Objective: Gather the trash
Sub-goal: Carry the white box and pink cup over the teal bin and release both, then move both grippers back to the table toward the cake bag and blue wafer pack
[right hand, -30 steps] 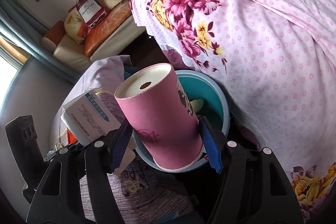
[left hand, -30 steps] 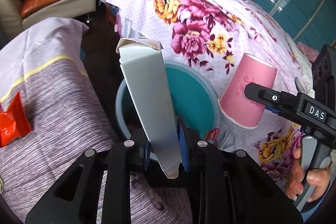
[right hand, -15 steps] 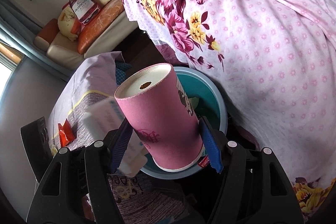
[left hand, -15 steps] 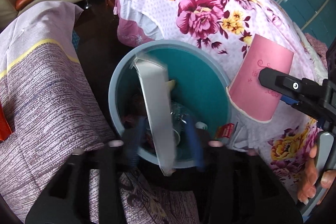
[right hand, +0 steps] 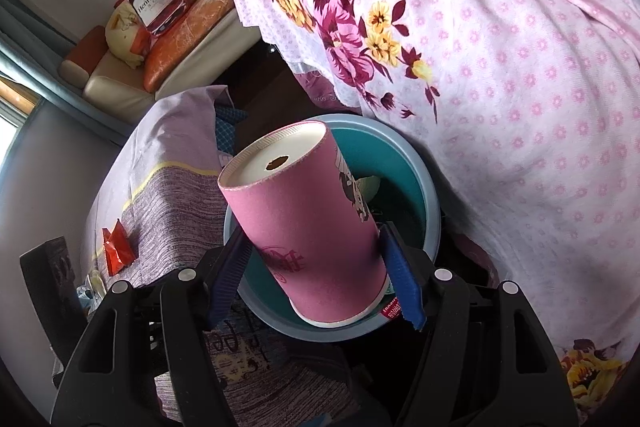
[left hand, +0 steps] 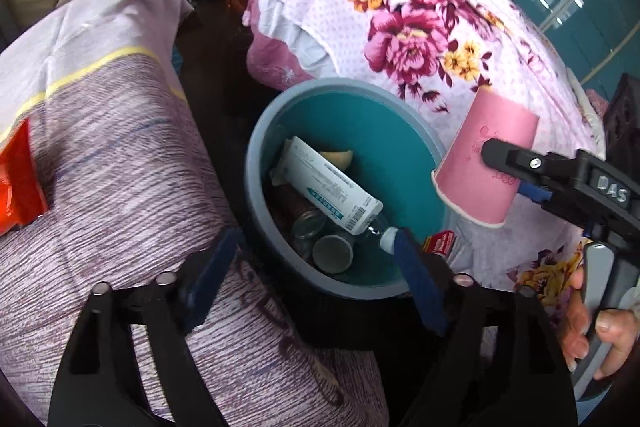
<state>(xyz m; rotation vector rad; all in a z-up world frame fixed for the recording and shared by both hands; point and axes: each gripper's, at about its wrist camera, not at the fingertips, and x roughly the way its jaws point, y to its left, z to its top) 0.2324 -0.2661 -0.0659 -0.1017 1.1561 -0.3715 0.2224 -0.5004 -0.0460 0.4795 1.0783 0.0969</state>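
A round blue-grey trash bin (left hand: 400,131) with a teal inside stands on the floor between two beds. A white carton box (left hand: 328,187) lies inside it on jars and other trash. My left gripper (left hand: 316,275) is open and empty just above the bin's near rim. My right gripper (right hand: 316,267) is shut on an upside-down pink paper cup (right hand: 308,227), held over the bin (right hand: 416,171). The cup (left hand: 484,163) also shows in the left wrist view, beside the bin's right rim.
A purple-grey covered bed (left hand: 104,163) lies left of the bin, with an orange-red wrapper (left hand: 20,179) on it. A floral pink bedspread (left hand: 420,15) rises behind and right. A small red packet (left hand: 440,241) lies by the bin. A sofa with cushions (right hand: 160,27) is far back.
My left gripper opened and let the white box drop into the bin, where it now lies. The right gripper kept the pink cup and shifted closer over the bin.
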